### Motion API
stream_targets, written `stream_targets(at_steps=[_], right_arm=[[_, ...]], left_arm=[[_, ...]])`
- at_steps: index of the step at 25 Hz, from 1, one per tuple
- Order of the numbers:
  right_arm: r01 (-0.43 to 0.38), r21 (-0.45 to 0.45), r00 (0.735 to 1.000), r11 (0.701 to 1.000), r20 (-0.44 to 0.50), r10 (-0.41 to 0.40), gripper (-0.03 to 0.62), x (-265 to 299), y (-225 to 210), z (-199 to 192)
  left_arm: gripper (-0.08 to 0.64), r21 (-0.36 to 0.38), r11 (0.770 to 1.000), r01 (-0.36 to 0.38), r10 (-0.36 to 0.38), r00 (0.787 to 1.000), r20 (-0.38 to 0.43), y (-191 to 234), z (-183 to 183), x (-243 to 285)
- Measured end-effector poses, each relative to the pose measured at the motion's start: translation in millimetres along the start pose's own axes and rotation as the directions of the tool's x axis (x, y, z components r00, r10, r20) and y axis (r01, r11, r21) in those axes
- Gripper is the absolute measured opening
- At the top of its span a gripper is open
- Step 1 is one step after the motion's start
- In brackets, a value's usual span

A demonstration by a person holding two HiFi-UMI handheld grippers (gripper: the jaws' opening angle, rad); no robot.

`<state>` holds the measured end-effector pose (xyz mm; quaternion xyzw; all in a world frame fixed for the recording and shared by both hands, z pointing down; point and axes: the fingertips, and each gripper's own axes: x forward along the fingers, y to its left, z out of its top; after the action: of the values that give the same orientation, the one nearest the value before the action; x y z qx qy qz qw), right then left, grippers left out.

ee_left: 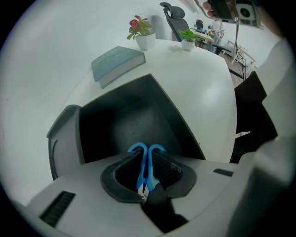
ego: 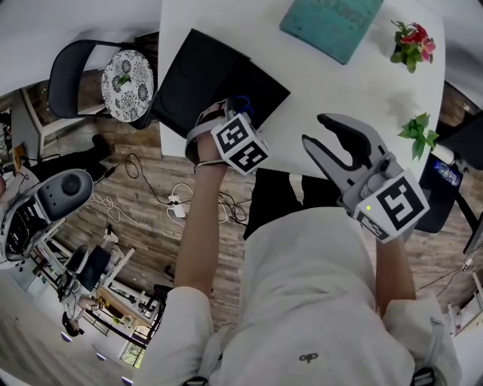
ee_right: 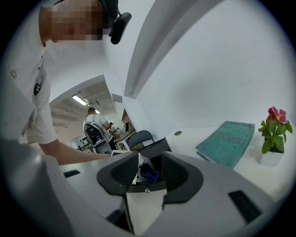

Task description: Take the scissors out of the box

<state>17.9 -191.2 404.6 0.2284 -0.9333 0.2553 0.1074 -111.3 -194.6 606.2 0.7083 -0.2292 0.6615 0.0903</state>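
The blue scissors (ego: 240,102) are clamped by their handles (ee_left: 140,150) between the jaws of my left gripper (ego: 229,114), which is shut on them. The loops stick out past the fingertips over the open black box (ego: 204,75), at its near corner by the table's front edge. In the left gripper view the box's dark inside (ee_left: 132,118) lies just beyond the left gripper (ee_left: 148,163). My right gripper (ego: 314,130) hangs open and holds nothing, to the right of the box over the table edge. Between the right gripper's (ee_right: 150,167) jaws the scissors (ee_right: 151,175) show small in the distance.
A teal book (ego: 332,22) lies at the back of the white table (ego: 324,83). A pink flower pot (ego: 412,41) and a small green plant (ego: 417,130) stand at the right. Left of the table are a chair with a patterned cushion (ego: 127,75) and floor cables (ego: 177,203).
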Motion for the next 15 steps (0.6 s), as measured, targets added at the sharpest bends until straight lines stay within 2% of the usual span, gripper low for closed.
stream_targets(at_steps=[10,15], right_arm=[[-0.019,-0.009,1.000,1.000,-0.005,0.019,0.160,0.5,-1.0,3.2],[-0.030,-0.017,1.000,0.999,-0.008,0.030,0.160,-1.1,-2.7,4.3]], left_arm=[[0.083,-0.006,0.998,-0.062,0.063,0.997,0.042,0.1,-3.5,-0.9],[0.083,0.002,0.996,-0.084,0.084,0.996,0.037,-1.0,-2.8,-4.6]])
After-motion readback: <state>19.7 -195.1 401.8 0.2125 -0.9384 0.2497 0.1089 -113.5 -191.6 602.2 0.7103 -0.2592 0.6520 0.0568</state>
